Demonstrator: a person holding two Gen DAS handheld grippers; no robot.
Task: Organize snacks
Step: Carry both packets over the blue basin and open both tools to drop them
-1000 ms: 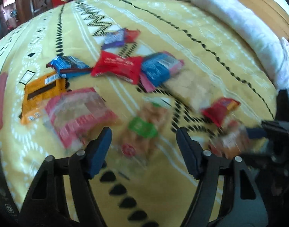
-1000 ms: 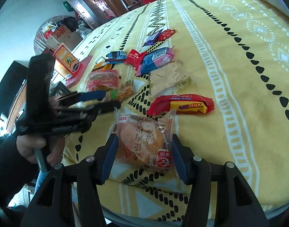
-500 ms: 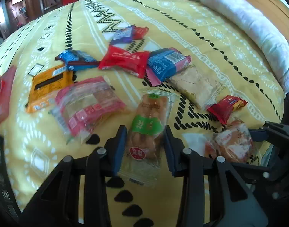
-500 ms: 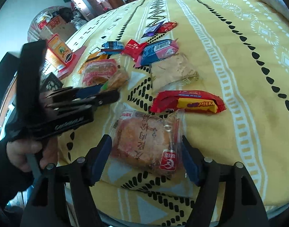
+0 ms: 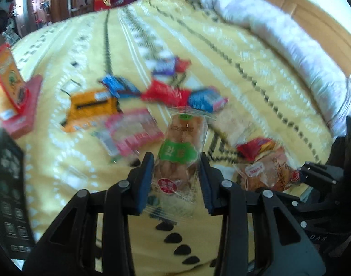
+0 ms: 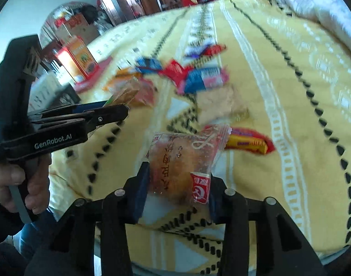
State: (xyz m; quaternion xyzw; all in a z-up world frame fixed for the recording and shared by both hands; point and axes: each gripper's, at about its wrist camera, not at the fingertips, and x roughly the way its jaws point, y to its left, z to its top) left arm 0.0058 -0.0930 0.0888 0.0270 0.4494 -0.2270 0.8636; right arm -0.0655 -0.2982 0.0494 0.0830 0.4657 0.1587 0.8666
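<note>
Left tool (image 5: 176, 179) is clamped on a clear-wrapped golden pastry with a green label (image 5: 180, 151); both blue pads press its lower sides. Pack's long axis runs straight ahead along the fingers, far end sticking out past the tips, tail end hanging back toward the camera. It looks lifted off the yellow patterned bedspread (image 5: 244, 73).

Right tool (image 6: 177, 184) is closing on a clear-wrapped round brown bun with a red logo (image 6: 182, 158); bun sits between the pads, both touching its sides, top corner poking forward and slightly right of the tips.

Remaining snacks lie ahead of both tools: pink-and-clear pack (image 5: 131, 133) ahead-left of the left tool, red-and-yellow bar (image 6: 246, 140) ahead-right of the right tool, blue, red and orange wrappers farther ahead.

Left tool appears left of the right tool in the right wrist view, near, not touching. Red-and-orange boxes (image 5: 7, 87) sit far left of the left tool, so the left is likely nearer if that's the drop side.
</note>
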